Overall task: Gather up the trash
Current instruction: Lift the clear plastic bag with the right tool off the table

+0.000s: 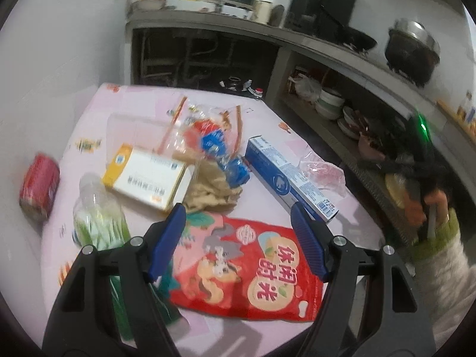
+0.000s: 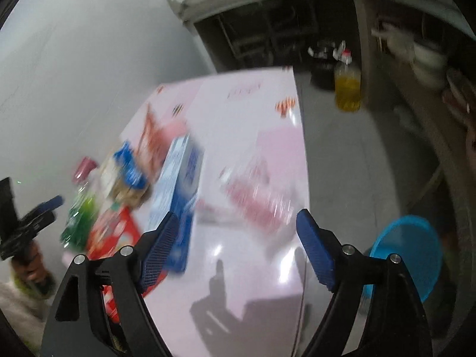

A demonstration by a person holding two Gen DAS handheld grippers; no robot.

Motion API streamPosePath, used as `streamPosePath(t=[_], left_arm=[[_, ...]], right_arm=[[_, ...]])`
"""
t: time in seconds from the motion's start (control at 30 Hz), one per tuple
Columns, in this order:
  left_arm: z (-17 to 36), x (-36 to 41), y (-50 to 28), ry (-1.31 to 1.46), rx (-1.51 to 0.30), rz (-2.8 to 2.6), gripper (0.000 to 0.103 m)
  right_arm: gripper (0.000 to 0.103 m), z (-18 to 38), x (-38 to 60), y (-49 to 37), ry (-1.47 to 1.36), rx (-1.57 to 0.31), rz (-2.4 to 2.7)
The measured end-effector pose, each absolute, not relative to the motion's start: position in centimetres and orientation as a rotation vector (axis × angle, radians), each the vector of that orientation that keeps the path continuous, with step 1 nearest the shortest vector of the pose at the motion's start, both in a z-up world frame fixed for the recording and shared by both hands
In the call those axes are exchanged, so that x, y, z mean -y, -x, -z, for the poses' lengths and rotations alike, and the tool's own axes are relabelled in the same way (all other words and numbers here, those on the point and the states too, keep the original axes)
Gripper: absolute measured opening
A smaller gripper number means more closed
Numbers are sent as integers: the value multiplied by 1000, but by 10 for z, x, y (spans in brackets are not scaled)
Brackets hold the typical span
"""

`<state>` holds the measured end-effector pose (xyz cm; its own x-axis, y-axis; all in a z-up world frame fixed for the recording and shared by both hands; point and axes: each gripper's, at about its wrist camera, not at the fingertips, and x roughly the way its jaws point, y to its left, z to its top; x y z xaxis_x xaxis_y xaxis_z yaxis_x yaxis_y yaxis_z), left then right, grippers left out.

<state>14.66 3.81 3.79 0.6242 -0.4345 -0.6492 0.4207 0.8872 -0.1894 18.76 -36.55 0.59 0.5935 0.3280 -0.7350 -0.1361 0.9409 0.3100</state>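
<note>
My left gripper (image 1: 238, 211) is open and empty, hanging just over a red snack bag (image 1: 253, 267) at the near edge of the pink table (image 1: 267, 113). Beyond it lie a crumpled brown paper (image 1: 208, 187), a yellow-and-white carton (image 1: 145, 175), a blue toothpaste box (image 1: 285, 178), a clear bag with blue wrappers (image 1: 214, 142), a green bottle (image 1: 98, 217), a red can (image 1: 40, 184) and a pink-tinted clear wrapper (image 1: 321, 172). In the blurred right wrist view my right gripper (image 2: 238, 215) is open with nothing between its fingers, above the table near the toothpaste box (image 2: 178, 196) and pink wrapper (image 2: 255, 199).
A blue bin (image 2: 410, 255) stands on the floor off the table's right edge. A bottle of yellow oil (image 2: 348, 89) sits on the floor beyond the table. Concrete shelves with bowls (image 1: 327, 104) and pots run along the right. A white wall borders the left.
</note>
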Motion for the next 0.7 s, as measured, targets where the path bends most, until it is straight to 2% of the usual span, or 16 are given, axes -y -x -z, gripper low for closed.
streamPosePath(t=[0.23,0.37,0.5,0.6,0.7], left_arm=[[-49,2,-180,-184,-775,506,69],[-35,22,-205,-242,-847,519,69],[-19,35,-240,-278,-938,503,60],[-21,37,-261,-290,-955,477,56],[-27,42,-283,-333,-950,451,55]], right_arm=[[78,37,339,-245,-58,-972,-208],[62,42,334,-243,-13,-979,-186],[43,42,335,-237,-38,-980,-173],[35,43,340,-232,-75,-980,-167],[33,43,341,-230,-96,-977,-173]])
